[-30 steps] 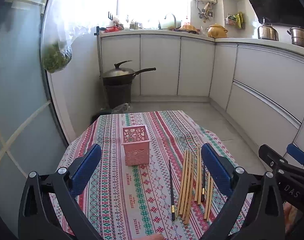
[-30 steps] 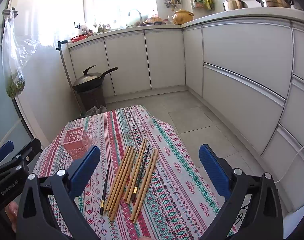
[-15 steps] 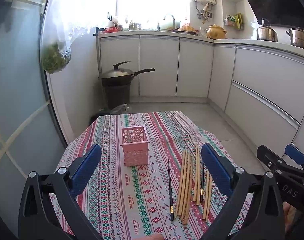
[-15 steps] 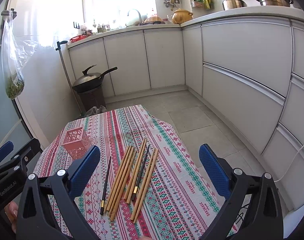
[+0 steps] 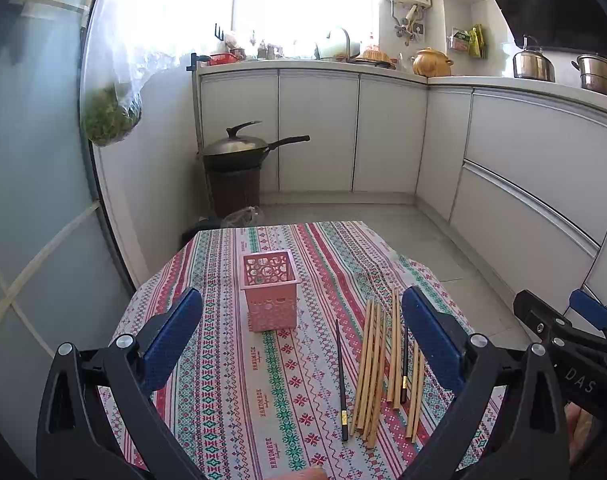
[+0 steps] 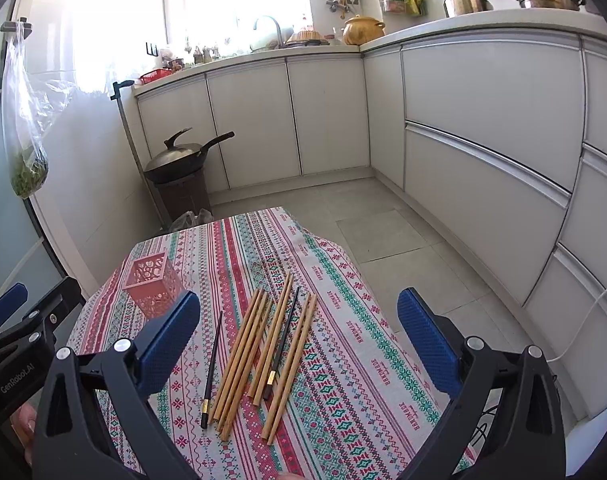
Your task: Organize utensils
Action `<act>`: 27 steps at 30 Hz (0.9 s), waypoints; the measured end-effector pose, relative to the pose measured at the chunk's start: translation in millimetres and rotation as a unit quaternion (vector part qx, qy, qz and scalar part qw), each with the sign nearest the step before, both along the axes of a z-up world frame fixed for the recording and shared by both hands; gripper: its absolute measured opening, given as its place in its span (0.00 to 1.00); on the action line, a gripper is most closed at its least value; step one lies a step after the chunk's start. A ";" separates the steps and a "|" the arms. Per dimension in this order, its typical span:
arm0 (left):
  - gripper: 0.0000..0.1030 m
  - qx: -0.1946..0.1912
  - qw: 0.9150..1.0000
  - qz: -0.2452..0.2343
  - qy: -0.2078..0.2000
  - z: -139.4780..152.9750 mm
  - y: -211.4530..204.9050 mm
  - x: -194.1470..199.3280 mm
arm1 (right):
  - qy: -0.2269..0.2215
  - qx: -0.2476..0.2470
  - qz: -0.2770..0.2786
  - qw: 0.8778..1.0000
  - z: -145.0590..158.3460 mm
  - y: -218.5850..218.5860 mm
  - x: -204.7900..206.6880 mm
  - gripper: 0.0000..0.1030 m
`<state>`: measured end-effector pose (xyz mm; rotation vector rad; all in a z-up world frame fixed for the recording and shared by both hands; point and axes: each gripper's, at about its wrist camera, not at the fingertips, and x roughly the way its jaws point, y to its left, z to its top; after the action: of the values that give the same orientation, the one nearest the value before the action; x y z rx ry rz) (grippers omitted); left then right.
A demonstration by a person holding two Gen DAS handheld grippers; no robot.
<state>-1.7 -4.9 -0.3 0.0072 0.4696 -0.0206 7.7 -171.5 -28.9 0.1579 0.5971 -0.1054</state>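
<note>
Sunlit window [image 5: 303, 0], white cabinets [image 5: 315, 128], pale, seemingly tiled floor [image 6: 383, 232].

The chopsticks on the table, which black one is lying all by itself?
The black chopstick nearest the pink basket. It lies alone on the tablecloth, while the other black chopstick lies among the wooden chopsticks.

A small surface [image 5: 223, 360] stands in a kitchen, covered by a cloth [image 6: 343, 360] striped in red, green and white bands with repeated printed lettering. On the cloth, toward the left side, a pink perforated holder [image 5: 269, 294] stands upright with its open top showing. Well apart from it, to the right, wooden chopsticks [image 6: 247, 344] lie flat in a loose row, roughly parallel. One dark chopstick [image 6: 212, 364] lies just left of the row, and another dark chopstick [image 6: 281, 342] lies among the wooden ones.
</note>
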 end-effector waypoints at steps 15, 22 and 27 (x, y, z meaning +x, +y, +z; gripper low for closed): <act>0.93 0.005 0.999 0.021 0.039 -7.3 4.7 10.6 | 0.009 0.004 -0.007 1.000 -3.8 -2.9 2.3 0.93; 0.93 -0.017 0.980 -0.008 0.200 -45.7 3.9 70.1 | 0.093 0.150 -0.037 0.984 -1.0 -45.8 32.9 0.93; 0.93 0.010 0.959 -0.030 0.281 -78.7 -22.1 119.0 | 0.145 0.270 -0.046 0.951 0.5 -85.6 79.5 0.93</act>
<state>117.4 -27.0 -79.0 0.0352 1.0388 -0.0784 87.3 -257.1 -28.5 0.7121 0.9042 -0.0531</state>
